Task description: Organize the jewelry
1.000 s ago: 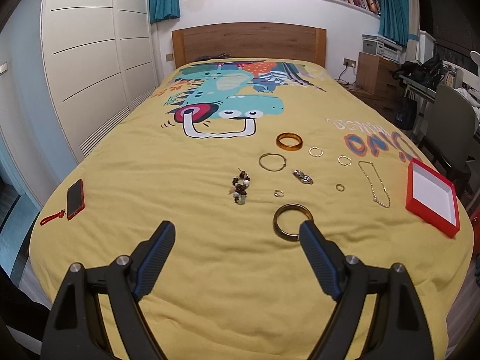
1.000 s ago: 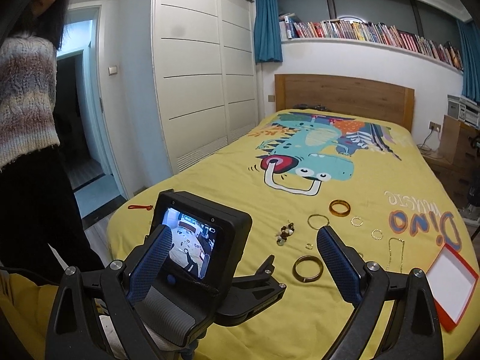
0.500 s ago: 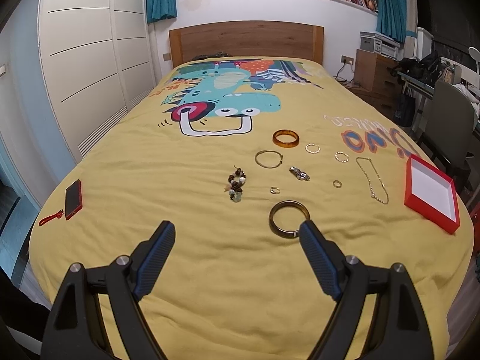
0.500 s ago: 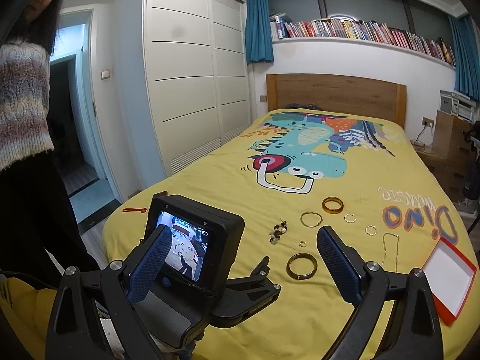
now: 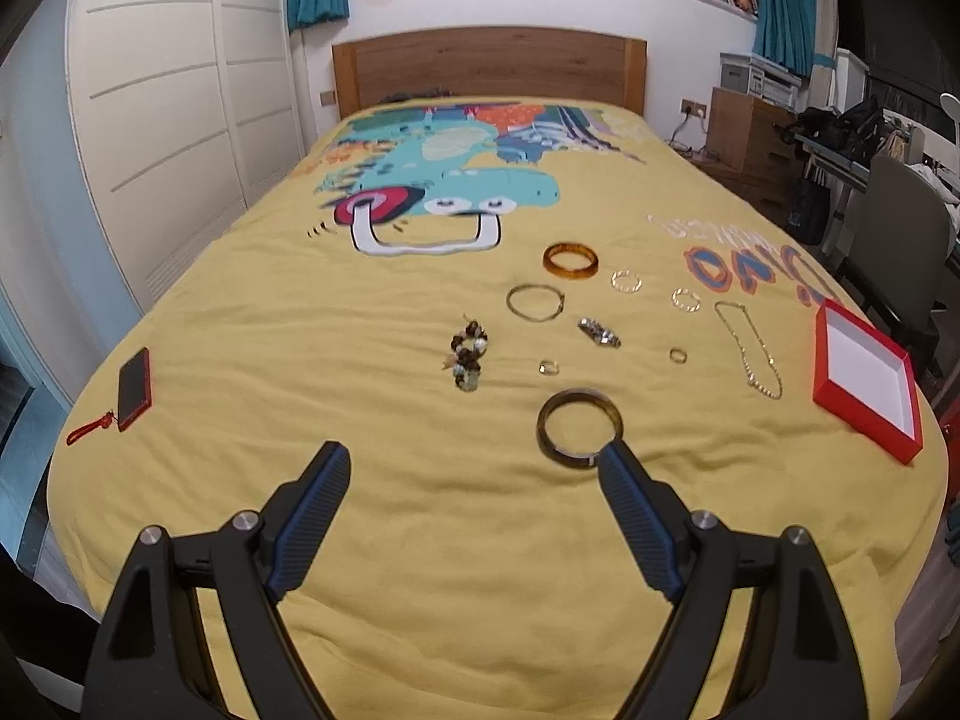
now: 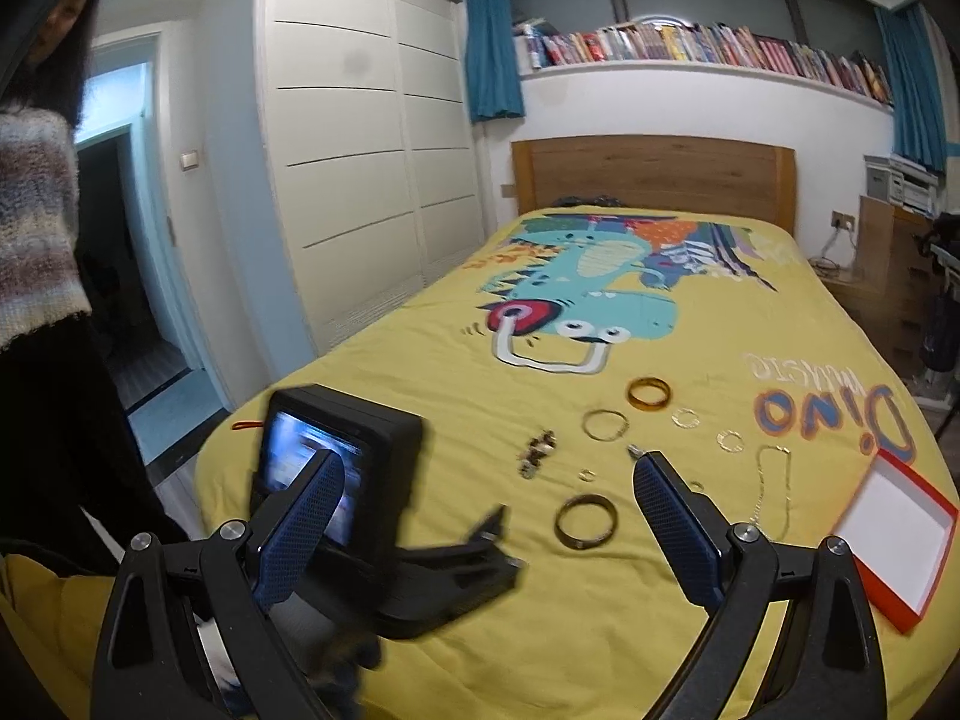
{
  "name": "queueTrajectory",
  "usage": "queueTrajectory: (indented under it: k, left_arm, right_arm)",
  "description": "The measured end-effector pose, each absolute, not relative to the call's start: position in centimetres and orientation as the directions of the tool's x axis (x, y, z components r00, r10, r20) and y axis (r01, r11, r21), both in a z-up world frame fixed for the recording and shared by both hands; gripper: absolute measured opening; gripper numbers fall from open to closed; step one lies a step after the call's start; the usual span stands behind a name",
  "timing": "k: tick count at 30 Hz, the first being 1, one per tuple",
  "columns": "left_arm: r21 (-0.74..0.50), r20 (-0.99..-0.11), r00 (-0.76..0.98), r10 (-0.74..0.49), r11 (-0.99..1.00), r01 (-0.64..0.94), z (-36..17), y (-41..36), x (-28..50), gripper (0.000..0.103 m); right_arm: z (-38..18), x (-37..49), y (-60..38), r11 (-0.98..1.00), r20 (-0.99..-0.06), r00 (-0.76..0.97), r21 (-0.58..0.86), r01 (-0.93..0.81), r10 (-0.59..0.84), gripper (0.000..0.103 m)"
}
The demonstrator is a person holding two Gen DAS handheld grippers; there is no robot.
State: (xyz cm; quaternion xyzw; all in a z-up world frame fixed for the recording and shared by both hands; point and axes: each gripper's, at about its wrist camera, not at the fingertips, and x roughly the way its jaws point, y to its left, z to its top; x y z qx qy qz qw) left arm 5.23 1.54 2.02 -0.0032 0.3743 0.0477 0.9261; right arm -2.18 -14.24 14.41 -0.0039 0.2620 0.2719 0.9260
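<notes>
Jewelry lies spread on the yellow bedspread (image 5: 420,540). A dark bangle (image 5: 579,428) lies nearest, just beyond my left gripper (image 5: 474,465), which is open and empty above the bed's near part. Beyond lie a bead bracelet (image 5: 467,351), a thin gold hoop (image 5: 534,302), an amber bangle (image 5: 570,261), a silver clasp piece (image 5: 599,332), small rings (image 5: 548,367) and a chain necklace (image 5: 750,351). An open red box with white lining (image 5: 864,387) sits at the right edge. My right gripper (image 6: 486,468) is open and empty, behind the left gripper's camera body (image 6: 336,474). The dark bangle (image 6: 585,520) and red box (image 6: 894,540) show there too.
A red phone with a strap (image 5: 133,387) lies at the bed's left edge. A white wardrobe (image 5: 168,120) stands on the left, a wooden headboard (image 5: 489,69) at the back, a chair and desk (image 5: 894,228) on the right. A person (image 6: 36,240) stands at the far left.
Both grippers have drawn back and tilted a little; the jewelry sits slightly lower and nearer in both views. Both grippers stay open. Nothing on the bed has moved.
</notes>
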Motion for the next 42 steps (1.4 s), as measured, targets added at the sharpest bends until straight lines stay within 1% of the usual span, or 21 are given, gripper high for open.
queueTrajectory:
  k: [4,8,10,12,16,18,23,25,27,29,31,33,34,37,39,40,41,42]
  left_arm:
    - [0.026,-0.721,0.687,0.093,0.994,-0.108,0.5,2.6,6.3,0.084]
    - [0.030,-0.763,0.643,0.075,0.996,-0.080,-1.7,2.4,8.2,0.084]
    - [0.023,-0.785,0.617,0.053,0.998,-0.056,-2.8,2.0,9.3,0.084]
    - [0.026,-0.810,0.585,0.041,0.999,-0.033,-4.1,1.3,10.8,0.083]
    - [0.053,-0.836,0.547,0.039,0.999,0.009,-5.8,-0.3,14.0,0.082]
    - [0.057,-0.848,0.528,0.037,0.998,0.021,-6.5,-0.6,15.6,0.081]
    - [0.047,-0.877,0.480,0.031,0.999,0.023,-8.3,-0.9,18.9,0.080]
    - [0.038,-0.889,0.458,0.025,0.999,0.019,-9.2,-0.8,20.1,0.072]
    - [0.021,-0.903,0.430,0.009,0.999,0.024,-10.2,-0.7,21.0,0.057]
    - [0.010,-0.912,0.409,-0.004,0.999,0.032,-10.9,-0.8,21.5,0.052]
    - [0.010,-0.920,0.392,-0.007,0.999,0.043,-11.6,-0.9,22.0,0.050]
    - [0.005,-0.926,0.378,-0.015,0.999,0.052,-12.1,-1.1,22.4,0.042]
    - [0.006,-0.928,0.373,-0.015,0.998,0.056,-12.4,-1.2,22.5,0.040]
    - [0.016,-0.932,0.363,-0.011,0.997,0.070,-12.9,-1.5,22.8,0.028]
    - [0.020,-0.932,0.363,-0.011,0.997,0.080,-12.9,-1.7,22.8,0.012]
    - [0.020,-0.931,0.364,-0.011,0.997,0.079,-13.0,-1.7,22.8,0.009]
    - [0.021,-0.931,0.366,-0.008,0.997,0.077,-13.0,-1.7,22.8,0.008]
    - [0.021,-0.929,0.371,-0.007,0.997,0.070,-12.9,-1.7,22.7,0.008]
  right_arm:
    - [11.9,0.2,-17.7,0.896,-0.537,0.725,0.157,-0.415,0.430,0.096]
    - [8.3,3.1,-20.9,0.935,-0.601,0.720,0.166,-0.313,0.347,0.095]
    - [6.1,5.0,-22.4,0.949,-0.639,0.703,0.177,-0.262,0.313,0.092]
    - [4.1,6.7,-23.9,0.955,-0.667,0.684,0.182,-0.235,0.295,0.086]
    - [0.4,10.0,-26.3,0.963,-0.707,0.653,0.194,-0.190,0.271,0.081]
    - [-0.9,12.1,-27.2,0.962,-0.719,0.639,0.209,-0.175,0.273,0.076]
    - [-3.5,18.7,-28.7,0.974,-0.749,0.623,0.188,-0.128,0.227,0.075]
    - [-4.2,21.1,-29.1,0.980,-0.765,0.612,0.168,-0.110,0.200,0.076]
    - [-4.8,23.4,-29.3,0.988,-0.782,0.603,0.131,-0.087,0.157,0.077]
    - [-5.6,25.7,-29.2,0.992,-0.808,0.575,0.099,-0.080,0.127,0.078]
    - [-6.6,27.6,-29.3,0.996,-0.832,0.548,0.058,-0.061,0.083,0.080]
    - [-7.3,28.9,-29.2,0.998,-0.841,0.538,0.036,-0.050,0.057,0.082]
    - [-7.7,29.6,-29.3,0.999,-0.847,0.530,0.025,-0.044,0.045,0.083]
    - [-8.9,30.9,-29.3,0.999,-0.871,0.490,0.015,-0.047,0.036,0.083]
    - [-9.6,31.3,-29.3,0.999,-0.881,0.472,0.014,-0.046,0.034,0.083]
    - [-10.1,31.4,-29.5,0.999,-0.889,0.457,0.025,-0.043,0.041,0.082]
    - [-10.5,31.3,-29.6,0.999,-0.894,0.446,0.036,-0.038,0.049,0.073]
    - [-10.7,31.3,-29.7,0.998,-0.896,0.441,0.047,-0.036,0.059,0.059]
